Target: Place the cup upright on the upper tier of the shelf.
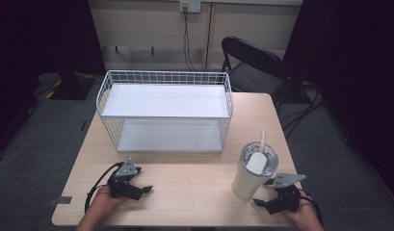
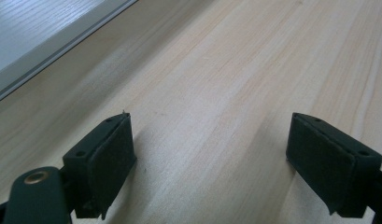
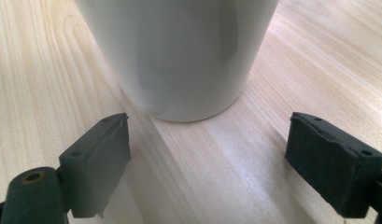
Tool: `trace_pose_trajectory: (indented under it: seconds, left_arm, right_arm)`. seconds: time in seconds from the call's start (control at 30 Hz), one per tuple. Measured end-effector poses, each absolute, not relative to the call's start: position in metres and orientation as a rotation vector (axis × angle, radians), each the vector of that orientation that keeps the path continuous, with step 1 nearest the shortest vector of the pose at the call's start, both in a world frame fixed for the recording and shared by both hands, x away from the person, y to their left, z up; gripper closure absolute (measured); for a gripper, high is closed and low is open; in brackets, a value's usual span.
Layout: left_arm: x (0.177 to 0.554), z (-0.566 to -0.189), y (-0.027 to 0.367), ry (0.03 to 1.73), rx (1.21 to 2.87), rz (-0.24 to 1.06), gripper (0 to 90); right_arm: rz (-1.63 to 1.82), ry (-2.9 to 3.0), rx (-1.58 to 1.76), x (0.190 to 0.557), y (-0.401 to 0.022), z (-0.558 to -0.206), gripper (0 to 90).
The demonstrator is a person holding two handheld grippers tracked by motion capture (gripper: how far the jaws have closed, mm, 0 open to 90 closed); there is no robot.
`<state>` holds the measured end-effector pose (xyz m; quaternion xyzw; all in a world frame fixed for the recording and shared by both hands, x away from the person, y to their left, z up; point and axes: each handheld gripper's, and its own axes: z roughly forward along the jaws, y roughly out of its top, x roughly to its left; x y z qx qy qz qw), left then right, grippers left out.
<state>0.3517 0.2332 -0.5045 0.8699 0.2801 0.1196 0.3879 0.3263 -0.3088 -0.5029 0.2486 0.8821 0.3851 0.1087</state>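
**Right jaws lined up on the tumbler, grasp not yet made**

My right gripper (image 1: 268, 201) sits low on the tabletop (image 1: 185, 183), jaws spread wide with nothing between them. The white tumbler (image 3: 179, 56) stands upright just ahead of the jaws, centred on the gap but clear of both pads; its lid and straw (image 1: 262, 140) rise above.

Judgement on the step: I should advance straight forward until the tumbler's lower wall sits fully between the pads, keep the jaws level, then close evenly. The body tapers toward the base, so gripping slightly higher would resist slipping. Nudging the base with one pad first could tip it.

My left gripper (image 1: 139, 190) rests near the tabletop, jaws equally apart, bare wood between them. The wire rack (image 1: 165, 77) stands beyond and to the left of those jaws, its white lower shelf (image 2: 34, 32) showing at the left gripper view's corner. Both hands hold low, forearms near the tabletop's front edge.
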Motion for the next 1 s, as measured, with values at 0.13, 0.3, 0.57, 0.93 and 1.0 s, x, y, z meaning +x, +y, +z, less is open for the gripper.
trace_pose_trajectory:
  seconds: [0.13,0.3,0.57,0.93,1.0]
  left_arm:
    - [0.352,-0.504,0.233,0.713,2.213,0.304,14.7]
    - [0.352,-0.504,0.233,0.713,2.213,0.304,14.6]
    - [0.352,-0.504,0.233,0.713,2.213,0.303,14.6]
    - [0.352,-0.504,0.233,0.712,2.213,0.303,14.5]
    - [0.352,-0.504,0.233,0.713,2.213,0.304,14.5]
  right_arm:
    - [1.133,2.592,0.733,0.326,-0.309,-0.503,13.2]
    - [1.126,2.583,0.749,0.325,-0.309,-0.503,13.1]
    - [1.212,2.562,0.797,0.325,-0.317,-0.497,14.1]
    - [1.355,2.487,0.784,0.322,-0.315,-0.479,13.9]
    - [1.384,2.492,0.793,0.322,-0.314,-0.476,14.1]
